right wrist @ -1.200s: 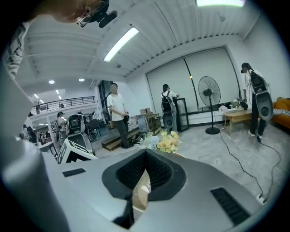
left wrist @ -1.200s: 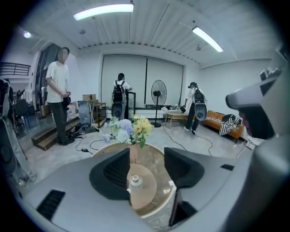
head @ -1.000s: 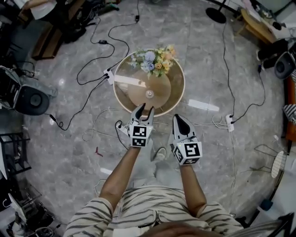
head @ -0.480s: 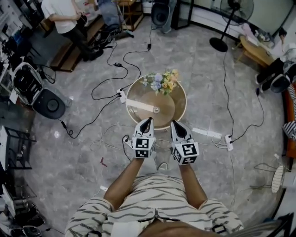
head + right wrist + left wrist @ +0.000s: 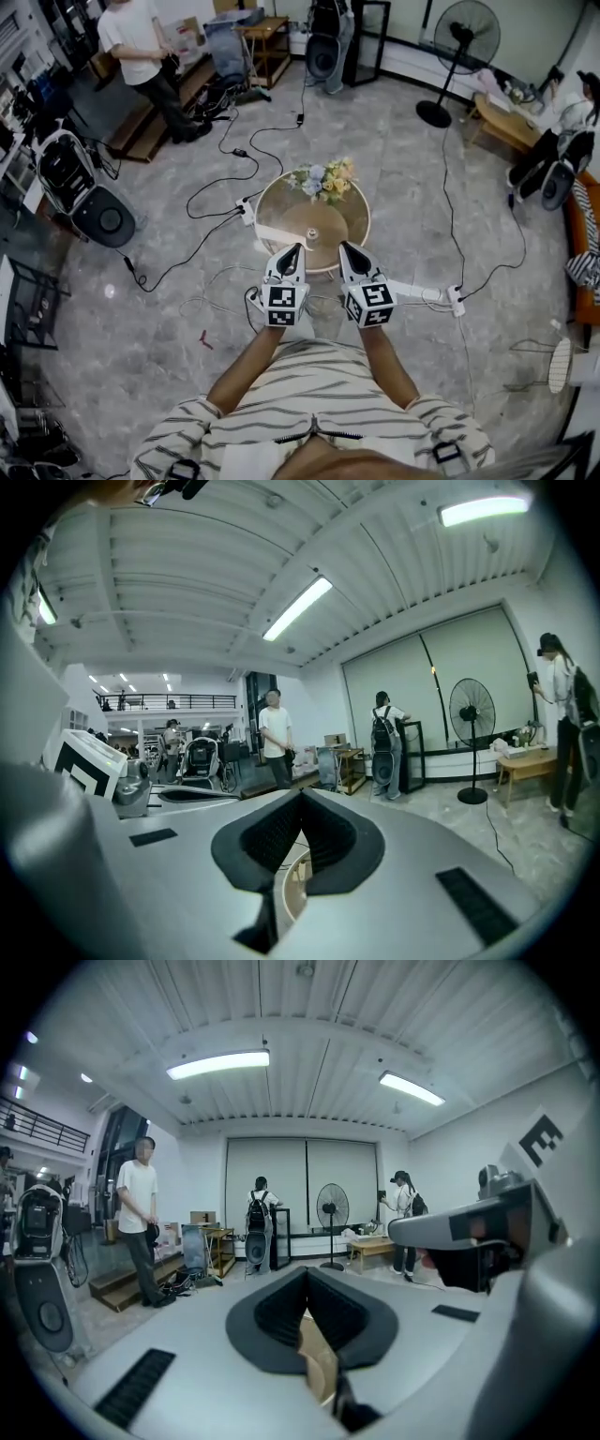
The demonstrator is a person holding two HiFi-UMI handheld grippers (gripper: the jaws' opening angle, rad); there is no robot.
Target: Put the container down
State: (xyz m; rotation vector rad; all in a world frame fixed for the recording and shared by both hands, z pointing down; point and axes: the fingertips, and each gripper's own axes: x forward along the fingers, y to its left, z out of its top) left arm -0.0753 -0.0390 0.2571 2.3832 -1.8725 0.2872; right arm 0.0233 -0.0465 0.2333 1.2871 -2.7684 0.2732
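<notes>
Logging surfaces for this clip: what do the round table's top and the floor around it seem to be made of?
Round table: top looks like glossy clear glass; a bright light streak mirrors on it and a tan, wood-like base shows through. Floor: polished grey stone or marble-look tile, by its mottled veining and soft glare; which one is unclear.

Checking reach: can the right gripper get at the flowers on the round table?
Probably yes: nothing stands between the right gripper and the flowers across the table, but its fingers are shut.
</notes>
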